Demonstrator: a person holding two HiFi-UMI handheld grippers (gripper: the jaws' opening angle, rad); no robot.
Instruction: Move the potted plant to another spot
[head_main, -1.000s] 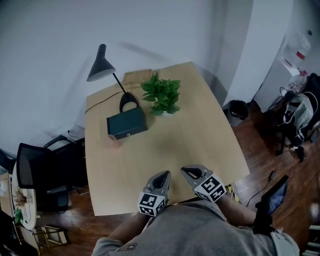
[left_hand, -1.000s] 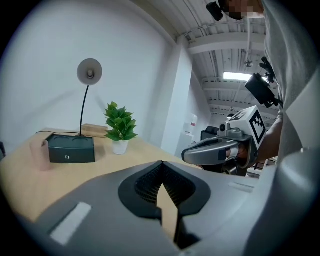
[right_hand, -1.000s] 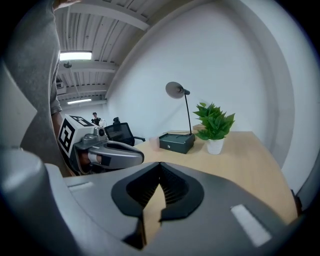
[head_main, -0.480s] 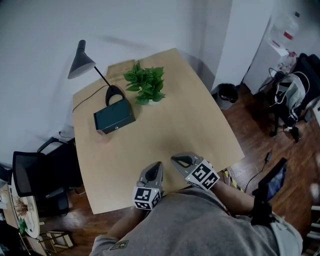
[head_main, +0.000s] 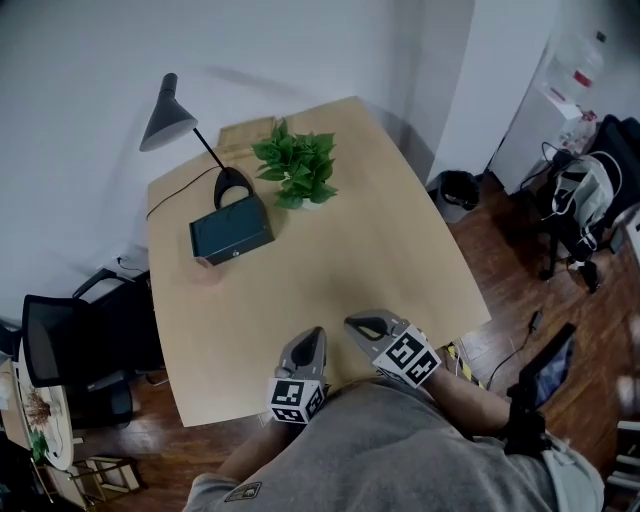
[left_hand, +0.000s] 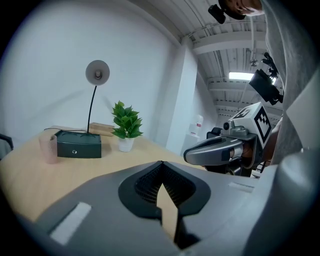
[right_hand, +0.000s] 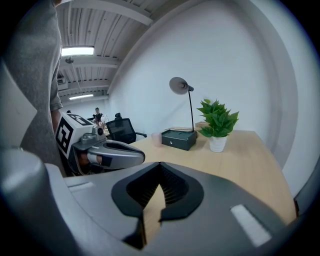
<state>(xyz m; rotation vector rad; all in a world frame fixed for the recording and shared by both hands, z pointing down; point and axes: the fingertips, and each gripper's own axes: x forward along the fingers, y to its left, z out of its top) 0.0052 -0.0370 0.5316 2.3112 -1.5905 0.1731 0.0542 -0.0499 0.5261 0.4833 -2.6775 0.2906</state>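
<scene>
Left claw (head_main: 313, 335) and right claw (head_main: 352, 322) both closed tight, nothing between the jaws, side by side at the near edge of the table (head_main: 400, 250). The potted plant (head_main: 296, 178) stands upright at the far end, well apart and straight ahead. The left claw looks marginally better lined up.

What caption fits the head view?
Shut left gripper and right gripper face a green potted plant across the pale wooden table.
</scene>
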